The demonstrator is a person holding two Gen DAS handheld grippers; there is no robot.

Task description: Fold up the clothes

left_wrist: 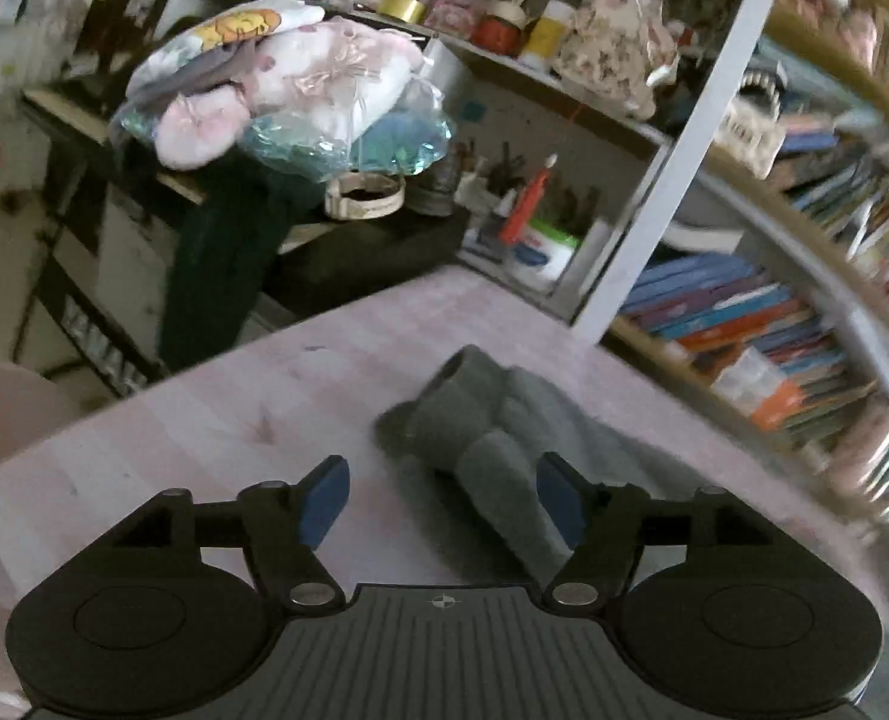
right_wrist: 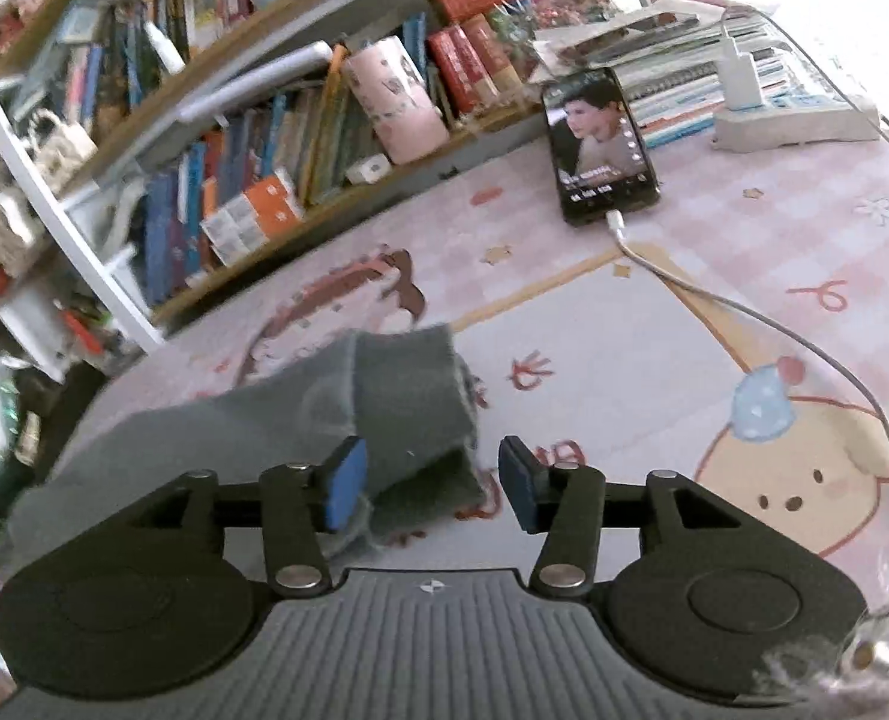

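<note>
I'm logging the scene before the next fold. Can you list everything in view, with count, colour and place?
Grey garment: one, grey, partly folded on the tablecloth, in front of both grippers.
Tablecloth: one, pink check with cartoon prints, covering the table.
Phone: one, black, screen lit, propped at the table's far side.
Charging cable: one, white, running from the phone across the cloth.
Power strip: one, white, far right, with a white charger plugged in.
Bookshelf: one, crowded with many-coloured books, along the table's edge.
Plush toy pile: white and pink, on a dark side table.
Left gripper: black with blue pads, open.
Right gripper: black with blue pads, open.
</note>
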